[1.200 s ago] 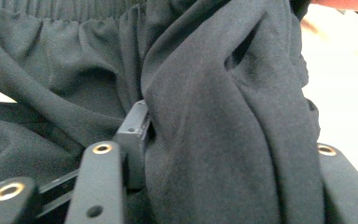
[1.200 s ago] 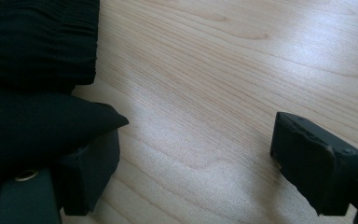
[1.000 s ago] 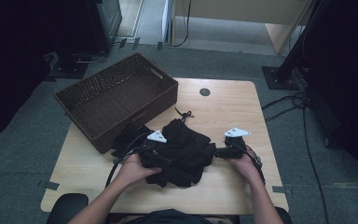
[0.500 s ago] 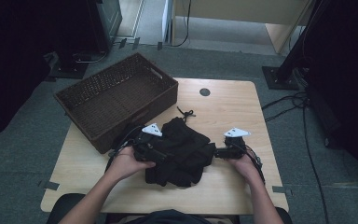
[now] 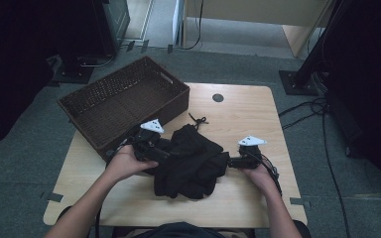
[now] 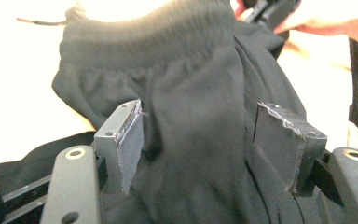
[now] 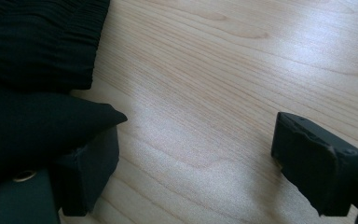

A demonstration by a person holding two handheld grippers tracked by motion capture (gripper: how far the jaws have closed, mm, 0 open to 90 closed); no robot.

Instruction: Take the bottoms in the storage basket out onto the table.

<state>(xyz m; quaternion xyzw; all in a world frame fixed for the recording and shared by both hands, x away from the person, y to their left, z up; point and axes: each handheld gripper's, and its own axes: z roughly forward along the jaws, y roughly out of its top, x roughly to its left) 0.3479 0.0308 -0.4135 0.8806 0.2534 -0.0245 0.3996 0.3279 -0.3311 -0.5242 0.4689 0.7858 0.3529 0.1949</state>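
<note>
the black garment [image 5: 191, 161] lies bunched mid-desk [image 5: 248, 111] between both hands; left gripper [image 6: 205, 135] has spread fingers that have just been closing, cloth between them ungripped; right gripper [image 7: 186, 163] gapes at its right edge, cloth draped over one finger

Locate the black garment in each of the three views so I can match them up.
High view: the black garment lies crumpled mid-table, between the two grippers.
Left gripper view: it spans the middle of the picture, waistband at top, cloth between the wide-apart jaws.
Right gripper view: it sits at the left edge, draped over the left jaw.
Shared landmark: the light wooden table.
</note>
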